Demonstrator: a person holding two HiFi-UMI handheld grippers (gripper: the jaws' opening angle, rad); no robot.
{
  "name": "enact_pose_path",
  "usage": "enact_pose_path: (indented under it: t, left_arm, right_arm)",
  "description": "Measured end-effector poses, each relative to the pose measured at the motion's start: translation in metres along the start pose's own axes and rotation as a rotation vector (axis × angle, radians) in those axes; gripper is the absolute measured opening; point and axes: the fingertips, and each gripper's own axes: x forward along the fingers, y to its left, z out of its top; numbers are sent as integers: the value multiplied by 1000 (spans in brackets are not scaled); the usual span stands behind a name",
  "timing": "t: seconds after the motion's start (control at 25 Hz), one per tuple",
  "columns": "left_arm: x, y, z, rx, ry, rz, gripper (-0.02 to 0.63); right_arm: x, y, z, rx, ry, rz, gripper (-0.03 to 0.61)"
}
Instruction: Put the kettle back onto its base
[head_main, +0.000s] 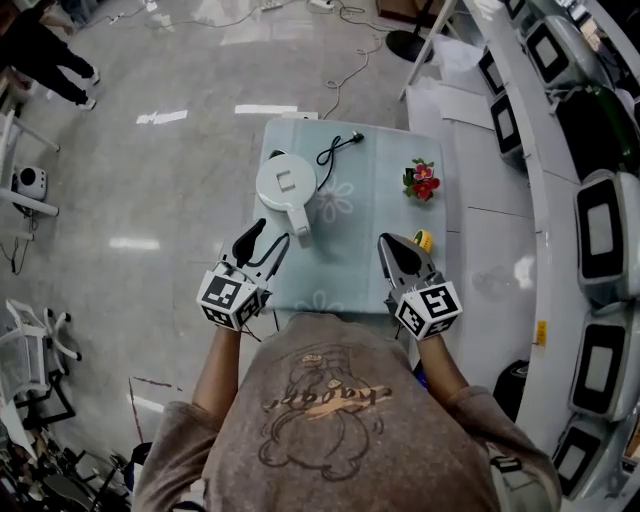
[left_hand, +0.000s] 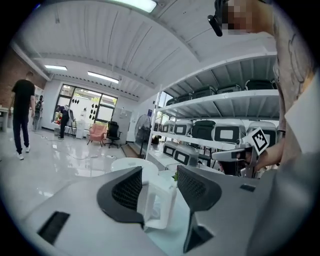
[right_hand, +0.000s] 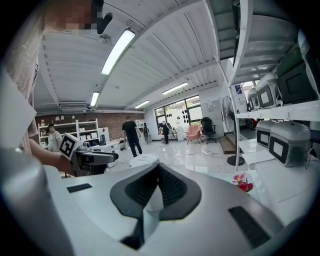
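Head view shows the white plastic kettle (head_main: 286, 185) at 11 o'clock on the pale glass table (head_main: 370, 250), seemingly already on its base, with the left gripper (head_main: 270, 236) spread empty at its 6 o'clock and the right gripper (head_main: 386, 243) closed, so only a seating check remains.

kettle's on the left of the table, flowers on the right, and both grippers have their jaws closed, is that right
Not quite. Only the right gripper is closed. The left gripper view shows the left gripper with its jaws wide apart and pressing on nothing. The kettle on the left of the table and the flowers on the right are as you say.
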Motion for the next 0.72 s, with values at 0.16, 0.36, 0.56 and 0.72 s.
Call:
enact_pose_path:
  t: [0.16,0.36,0.56,0.72]
  left_arm:
    - [-15,3,26,-12,-53,33,219]
    - [-29,1,41,-20,-76,69,219]
    - [-42,2,41,-1,-93,126,219]
    - [-51,4,33,1,-83,156,192]
  right_arm:
    - [2,3,11,-12,-30,7,2]
    - [6,4,19,-13,-55,13,2]
    - [7,7,20,-13,-58,25,2]
    - [7,8,18,-18,-54,28,2]
